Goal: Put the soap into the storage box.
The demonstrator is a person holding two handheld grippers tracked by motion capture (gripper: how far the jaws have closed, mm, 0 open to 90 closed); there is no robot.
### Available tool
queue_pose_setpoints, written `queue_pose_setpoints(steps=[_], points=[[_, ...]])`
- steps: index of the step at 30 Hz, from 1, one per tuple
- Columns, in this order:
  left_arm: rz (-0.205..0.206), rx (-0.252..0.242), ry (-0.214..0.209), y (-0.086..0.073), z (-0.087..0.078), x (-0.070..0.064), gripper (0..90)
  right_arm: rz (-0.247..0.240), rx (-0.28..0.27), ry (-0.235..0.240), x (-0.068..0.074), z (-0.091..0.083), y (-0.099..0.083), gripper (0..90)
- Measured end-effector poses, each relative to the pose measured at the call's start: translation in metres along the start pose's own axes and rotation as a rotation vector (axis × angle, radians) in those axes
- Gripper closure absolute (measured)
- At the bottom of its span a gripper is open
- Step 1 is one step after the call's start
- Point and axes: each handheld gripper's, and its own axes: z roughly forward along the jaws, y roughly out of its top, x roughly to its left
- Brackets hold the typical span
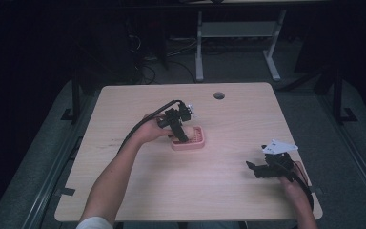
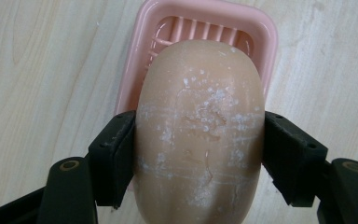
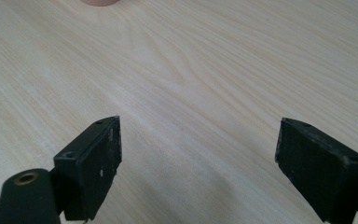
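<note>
A tan oval soap bar (image 2: 200, 135) with white scuffs sits between both jaws of my left gripper (image 2: 199, 161), which is shut on it. Just beyond the bar lies a pink ribbed soap dish (image 2: 256, 32) on the wooden table. In the high view the left gripper (image 1: 180, 130) hangs over the pink dish (image 1: 196, 142) near the table's middle. My right gripper (image 1: 253, 168) rests low at the table's right front, and in its own view the right gripper (image 3: 198, 163) stands wide open over bare wood. A pink sliver of the dish (image 3: 100, 2) shows at that view's top edge.
The light wooden table (image 1: 138, 176) has a round cable hole (image 1: 219, 95) near its far edge. Behind it a white desk frame (image 1: 238, 33) and cables stand on a dark floor. A cable trails from each gripper along the forearms.
</note>
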Motion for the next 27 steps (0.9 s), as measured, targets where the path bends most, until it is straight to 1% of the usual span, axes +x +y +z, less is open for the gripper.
queue_pose_setpoints(steps=[2,5,8,19,21,24,27], points=[[0.007,0.014,0.006,0.0,0.003,0.003,31.4,-0.006,-0.003,-0.001,0.0,0.0,0.0,13.9],[-0.004,0.009,0.005,0.002,0.008,0.005,31.4,-0.007,-0.002,-0.002,0.0,0.0,0.001,13.9],[0.008,0.007,-0.001,0.005,0.009,0.006,31.4,-0.005,-0.003,-0.001,0.0,0.0,0.001,13.9],[0.031,0.021,-0.002,0.02,0.018,0.004,31.4,-0.004,-0.006,0.001,-0.001,0.0,0.0,13.9],[0.028,0.024,-0.008,0.021,0.019,0.004,31.4,-0.004,-0.005,0.002,-0.001,0.0,0.0,13.9],[0.028,0.036,-0.005,0.02,0.021,0.004,31.3,-0.004,-0.005,0.002,-0.001,0.0,0.001,13.9],[0.021,0.036,-0.011,0.02,0.022,0.005,31.3,-0.006,-0.007,0.001,-0.001,0.0,0.001,13.9]])
